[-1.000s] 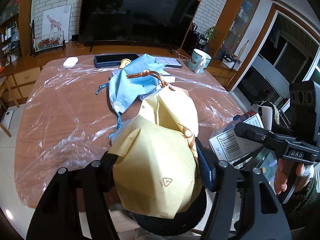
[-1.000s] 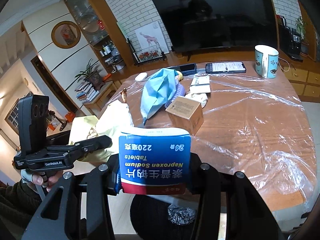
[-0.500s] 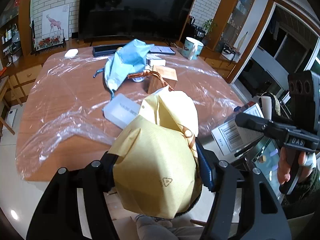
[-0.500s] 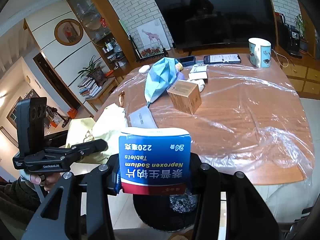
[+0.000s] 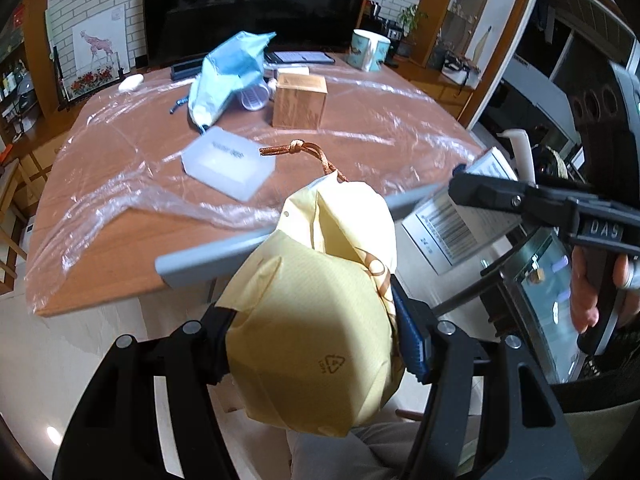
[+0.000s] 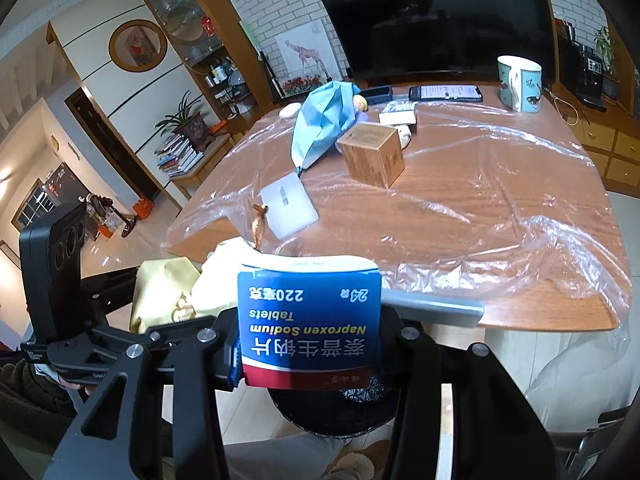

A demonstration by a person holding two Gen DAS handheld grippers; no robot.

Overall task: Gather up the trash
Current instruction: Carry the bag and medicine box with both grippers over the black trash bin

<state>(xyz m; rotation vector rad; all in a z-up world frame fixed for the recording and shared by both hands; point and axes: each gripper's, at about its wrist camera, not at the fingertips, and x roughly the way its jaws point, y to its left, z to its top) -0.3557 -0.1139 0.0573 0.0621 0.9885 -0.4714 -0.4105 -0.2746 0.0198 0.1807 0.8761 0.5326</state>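
Now the yellow paper bag (image 5: 316,320) is clamped in the left claw (image 5: 320,344), the blue tablet box (image 6: 308,320) in the right claw (image 6: 310,344), both off the worktop (image 6: 500,216) near edge. Black bin (image 6: 336,412) sits directly below the right claw, nearer it than the left.

1. The blue tablet box (image 6: 310,330) clamped in my right gripper (image 6: 308,344) reads, upside down from where I look, "Naproxen Sodium Tablets", with "220" and "24" above and a row of Chinese characters below.
2. From my left side, that box's white face (image 5: 452,232) shows a barcode and a small "24".
3. The right gripper's black body (image 5: 604,228) carries the letters "DAS".
4. The yellow paper bag (image 5: 316,320) pinched in my left gripper (image 5: 320,344) bears a small triangular recycling mark; its tiny lettering is unreadable.
5. The flat white case (image 5: 228,162) on the table has a printed line too blurred to read.
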